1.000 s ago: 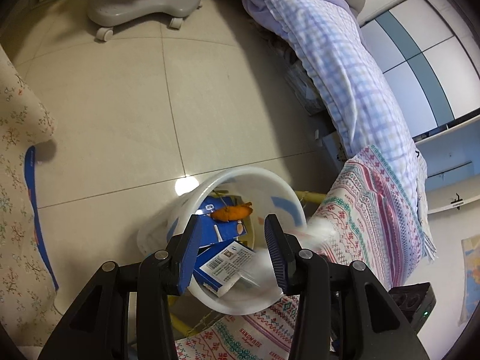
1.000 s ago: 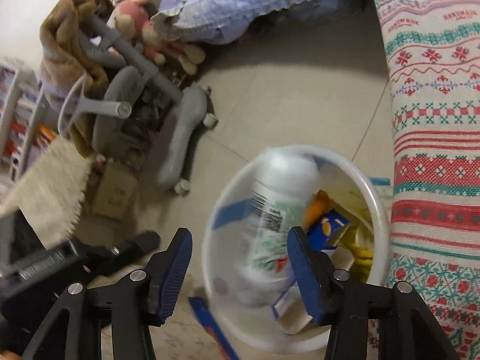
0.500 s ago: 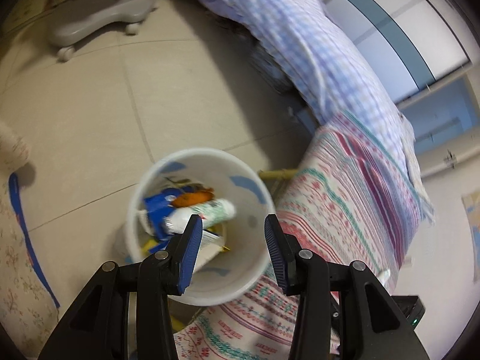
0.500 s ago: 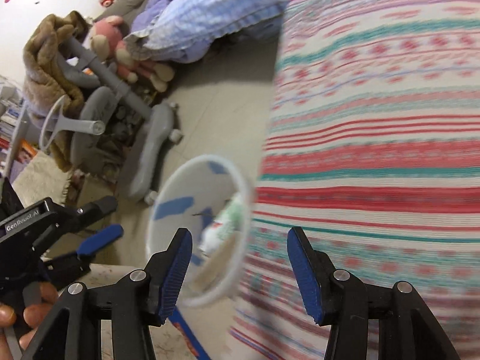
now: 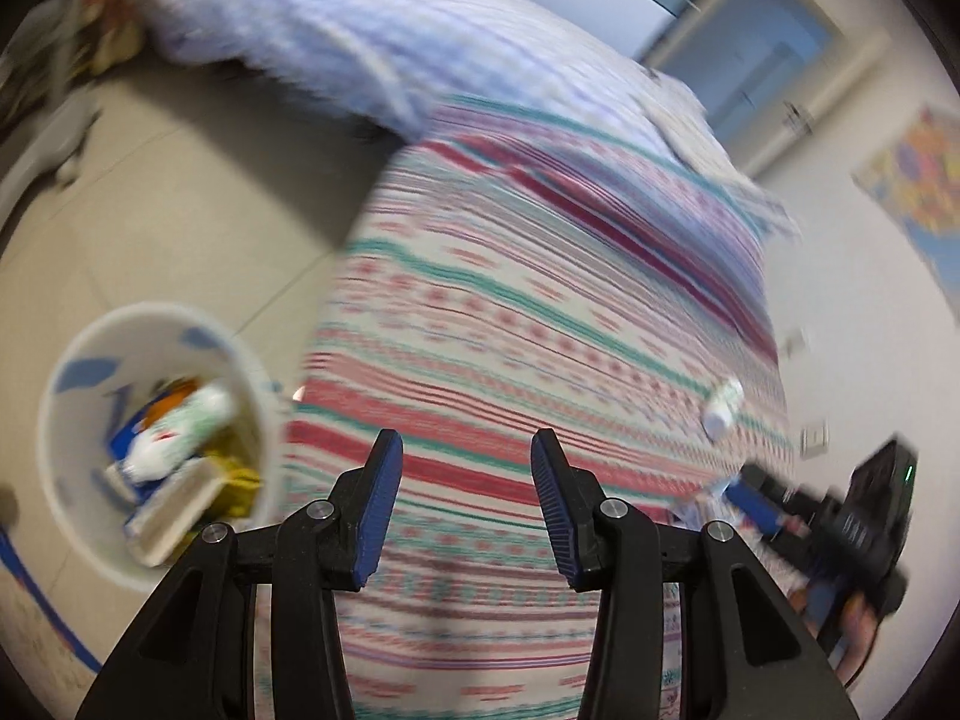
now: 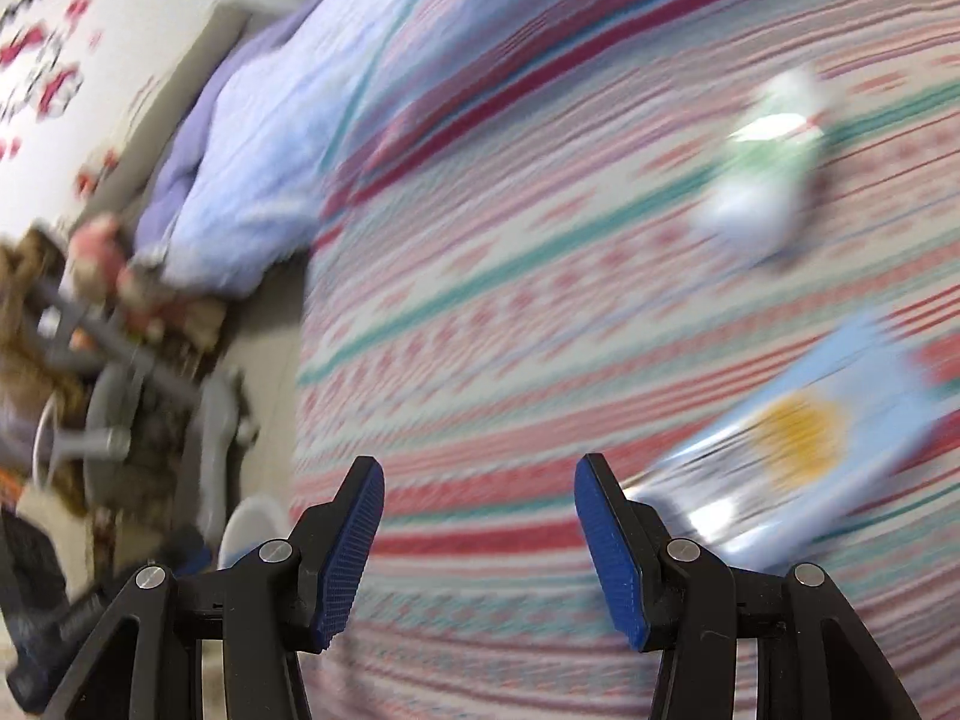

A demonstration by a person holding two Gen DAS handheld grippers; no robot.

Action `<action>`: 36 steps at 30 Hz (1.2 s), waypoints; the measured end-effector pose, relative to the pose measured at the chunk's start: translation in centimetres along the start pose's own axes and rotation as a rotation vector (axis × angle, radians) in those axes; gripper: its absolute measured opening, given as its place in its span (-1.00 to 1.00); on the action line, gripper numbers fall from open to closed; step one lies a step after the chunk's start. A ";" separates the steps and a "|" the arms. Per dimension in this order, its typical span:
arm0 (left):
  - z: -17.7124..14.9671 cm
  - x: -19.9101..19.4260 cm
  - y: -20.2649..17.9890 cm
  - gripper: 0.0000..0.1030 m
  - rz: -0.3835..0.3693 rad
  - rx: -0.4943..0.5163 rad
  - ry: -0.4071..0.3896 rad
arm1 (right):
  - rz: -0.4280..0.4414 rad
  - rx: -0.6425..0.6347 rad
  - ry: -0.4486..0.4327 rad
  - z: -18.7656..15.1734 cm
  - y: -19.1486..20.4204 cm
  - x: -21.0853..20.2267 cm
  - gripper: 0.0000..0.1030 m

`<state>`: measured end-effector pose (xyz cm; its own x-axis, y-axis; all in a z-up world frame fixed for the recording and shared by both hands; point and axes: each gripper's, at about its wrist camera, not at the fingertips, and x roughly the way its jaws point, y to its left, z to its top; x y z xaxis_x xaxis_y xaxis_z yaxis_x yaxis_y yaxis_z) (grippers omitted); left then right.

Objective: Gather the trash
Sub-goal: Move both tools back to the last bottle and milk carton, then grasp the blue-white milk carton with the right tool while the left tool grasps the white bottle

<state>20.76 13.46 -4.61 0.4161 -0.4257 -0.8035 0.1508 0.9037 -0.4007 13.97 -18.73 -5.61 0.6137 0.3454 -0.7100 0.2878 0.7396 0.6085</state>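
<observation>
White plastic at the lower left of the left wrist view: looking at the bin standing on the tiled floor, just beside the bed, already holding a green-and-white bottle on top of boxes and wrappers. Noting the change from a second ago: that bottle dropping between the right claw's fingers then, lying in the bin now, and both cameras swinging off the bin onto the striped bedspread. Judging one piece as delivered and the search for the next as starting. Finding the left claw spread and gripping nothing; finding the right claw likewise released and bare. Spotting remaining trash on the bed: a second small white bottle at the upper right of the right wrist view, and a pale blue packet with a yellow spot just beside the right finger. Taking in the room through heavy motion blur: a lilac checked quilt at the top, a grey chair at the left edge, a colourful poster on the white wall.
</observation>
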 end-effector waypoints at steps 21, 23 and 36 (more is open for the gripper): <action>-1.4 8.8 -17.4 -0.01 0.041 0.294 0.088 | -0.026 0.292 -0.002 -0.2 -8.6 0.4 0.56; -0.9 8.6 -16.7 -0.01 0.054 0.268 0.072 | -0.096 0.209 -0.029 0.1 -7.3 1.2 0.57; -0.5 8.4 -16.2 -0.01 0.069 0.236 0.048 | -0.141 0.052 -0.034 0.0 -6.2 0.1 -0.08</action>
<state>21.33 -4.84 -5.11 0.3901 -0.3594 -0.8477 0.3316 0.9137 -0.2348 12.28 -23.26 -9.41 0.5886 0.2195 -0.7781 0.4101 0.7484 0.5213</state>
